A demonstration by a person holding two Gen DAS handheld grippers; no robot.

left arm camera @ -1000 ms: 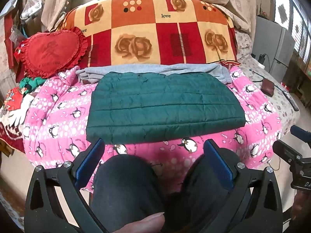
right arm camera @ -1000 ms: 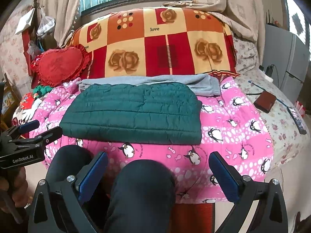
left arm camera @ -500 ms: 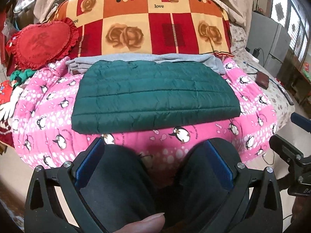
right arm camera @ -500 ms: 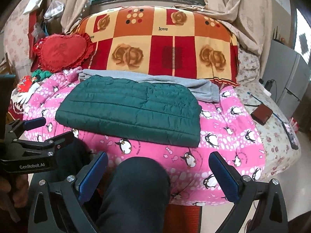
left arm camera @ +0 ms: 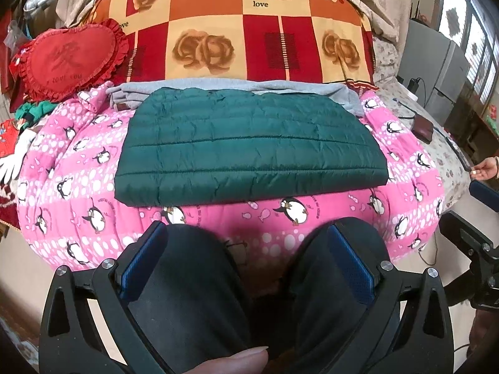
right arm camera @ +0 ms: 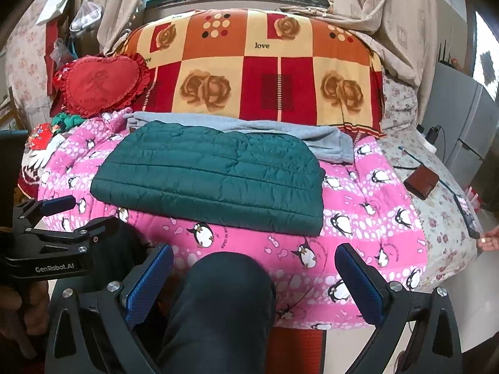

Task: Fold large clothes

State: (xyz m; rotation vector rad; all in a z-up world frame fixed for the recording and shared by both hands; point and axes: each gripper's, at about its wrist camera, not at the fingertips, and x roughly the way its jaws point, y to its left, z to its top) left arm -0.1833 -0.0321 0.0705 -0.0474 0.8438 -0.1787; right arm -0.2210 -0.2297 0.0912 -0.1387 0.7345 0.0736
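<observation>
One folded green jacket (left arm camera: 249,152), one grey garment (right arm camera: 327,143), two grippers, jaws spread, empty.

The grey garment (left arm camera: 343,92) lies mostly hidden under the green quilted jacket (left arm camera: 249,146) at the pink quilt's (left arm camera: 78,168) far edge; a hand (right arm camera: 491,239), perhaps someone else's, is cut off.

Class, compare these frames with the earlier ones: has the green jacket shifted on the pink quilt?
No. The green jacket lies as before on the pink quilt, its far edge still overlapping the grey garment; only the cameras moved.
</observation>
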